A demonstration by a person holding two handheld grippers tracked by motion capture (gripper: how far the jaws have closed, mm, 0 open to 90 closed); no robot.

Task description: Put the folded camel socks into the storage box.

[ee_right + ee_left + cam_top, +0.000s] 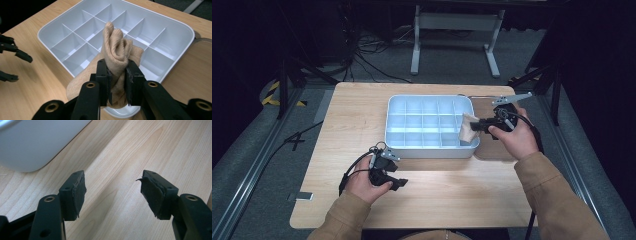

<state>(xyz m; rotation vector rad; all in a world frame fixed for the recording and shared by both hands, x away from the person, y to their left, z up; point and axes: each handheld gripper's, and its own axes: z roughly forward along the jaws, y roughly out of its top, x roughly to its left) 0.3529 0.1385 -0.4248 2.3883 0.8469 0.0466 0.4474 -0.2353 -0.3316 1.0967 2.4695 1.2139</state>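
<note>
The beige knitted fabric bundle (117,57), prob. a rolled sock, is clamped between the jaws of the right hand-held gripper (117,82), pads pressing on both sides of its waist; bundle's long axis runs roughly along the jaws, top end bunched and sticking out past the tips, lower end hanging below them. In the high view the bundle (468,129) sits at the right rim of the white plastic tray w/ a grid of small compartments (394,107), over its near-right corner, with the right hand-held gripper (477,125) reaching in from the right side of the desk. Key relation: the compartments lie directly ahead of and below the gripped bundle, so the coming move is judged to be a short carry forward, then lowering into a cell; nearest cells are those along the right edge. Right hand is the nearer one to the tray interior. The left hand-held gripper (112,192) rests low over the light wooden desk (125,150), jaws well apart, nothing between them, just in front of the tray's near wall (30,147). Hard to tell: whether the bundle's lower end touches the tray rim; the cells in view appear empty; a dark round item at the tray's right is partly cut off.
</note>
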